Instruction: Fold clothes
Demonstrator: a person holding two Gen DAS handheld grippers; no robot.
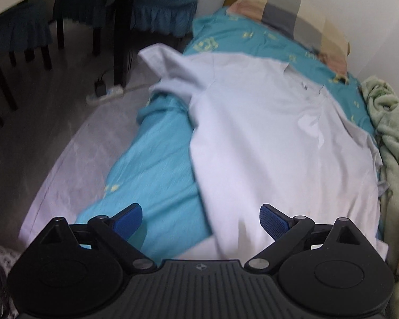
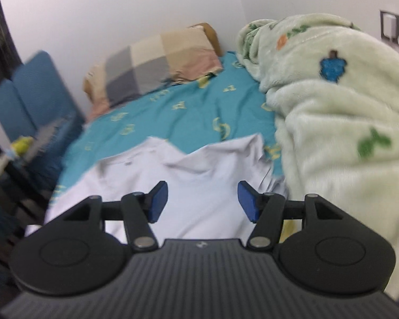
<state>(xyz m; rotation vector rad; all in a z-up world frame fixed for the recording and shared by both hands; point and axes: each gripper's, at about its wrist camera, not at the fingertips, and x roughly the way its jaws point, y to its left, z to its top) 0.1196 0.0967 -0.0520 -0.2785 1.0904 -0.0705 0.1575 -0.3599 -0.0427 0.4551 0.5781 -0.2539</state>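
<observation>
Blanket (image 2: 332,133) blocks bed's right.

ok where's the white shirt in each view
Left wrist: the white shirt fills centre and right, ahead of the open left gripper.
Right wrist: lower centre, behind the open right gripper.
Shared landmark: the checked pillow by the wall.

White shirt (image 1: 266,138), teal yellow-printed sheet (image 2: 188,111), checked pillow (image 2: 151,66), pale-green blanket (image 2: 332,122).
</observation>
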